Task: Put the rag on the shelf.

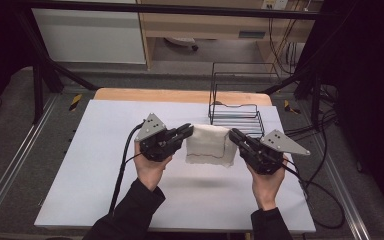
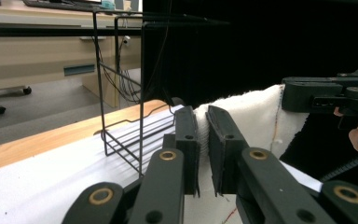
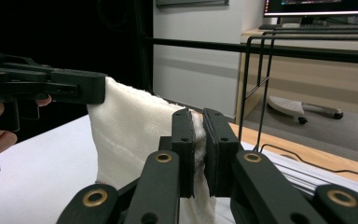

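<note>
A white knitted cloth (image 1: 209, 145) hangs stretched between my two grippers above the white table (image 1: 105, 165), its lower edge draping down. My left gripper (image 1: 190, 131) is shut on the cloth's left top corner. My right gripper (image 1: 233, 135) is shut on the right top corner. In the left gripper view the cloth (image 2: 256, 116) is pinched between the black jaws of the left gripper (image 2: 203, 140), and the right gripper (image 2: 317, 95) holds the far corner. In the right gripper view the cloth (image 3: 130, 135) runs from the right gripper (image 3: 199, 140) to the left gripper (image 3: 70, 88).
A black wire basket (image 1: 236, 116) stands on the table just behind the cloth, at the back right. A wooden strip (image 1: 180, 96) edges the table's far side. Cables (image 1: 122, 170) trail from both grippers.
</note>
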Demonstrator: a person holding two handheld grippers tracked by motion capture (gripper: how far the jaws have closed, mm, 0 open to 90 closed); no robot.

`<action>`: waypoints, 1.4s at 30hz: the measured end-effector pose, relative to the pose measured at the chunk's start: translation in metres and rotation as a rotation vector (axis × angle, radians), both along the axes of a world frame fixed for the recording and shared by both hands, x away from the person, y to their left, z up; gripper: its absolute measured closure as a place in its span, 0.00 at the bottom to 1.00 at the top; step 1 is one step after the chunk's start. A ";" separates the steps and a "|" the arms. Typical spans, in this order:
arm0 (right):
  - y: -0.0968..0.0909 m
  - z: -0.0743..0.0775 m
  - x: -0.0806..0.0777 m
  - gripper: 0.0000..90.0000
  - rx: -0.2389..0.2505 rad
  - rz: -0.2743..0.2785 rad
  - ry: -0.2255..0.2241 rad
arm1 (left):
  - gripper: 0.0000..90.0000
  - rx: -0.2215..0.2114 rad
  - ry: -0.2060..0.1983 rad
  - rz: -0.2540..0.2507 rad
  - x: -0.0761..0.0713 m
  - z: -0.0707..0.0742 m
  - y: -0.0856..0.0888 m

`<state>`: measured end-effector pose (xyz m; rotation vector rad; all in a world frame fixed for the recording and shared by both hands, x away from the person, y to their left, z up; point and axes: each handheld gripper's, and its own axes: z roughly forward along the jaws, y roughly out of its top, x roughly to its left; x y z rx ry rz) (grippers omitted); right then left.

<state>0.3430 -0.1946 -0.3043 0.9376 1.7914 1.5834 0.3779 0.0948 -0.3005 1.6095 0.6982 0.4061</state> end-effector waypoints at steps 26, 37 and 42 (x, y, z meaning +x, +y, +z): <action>-0.014 0.045 0.017 0.93 0.034 -0.064 -0.087 | 0.92 -0.043 -0.079 0.007 0.021 0.044 -0.020; -0.020 0.065 0.026 0.93 0.024 -0.089 -0.113 | 0.92 -0.070 -0.091 0.006 0.034 0.059 -0.028; -0.022 0.073 0.030 0.93 0.023 -0.099 -0.130 | 0.92 -0.079 -0.102 0.012 0.040 0.067 -0.032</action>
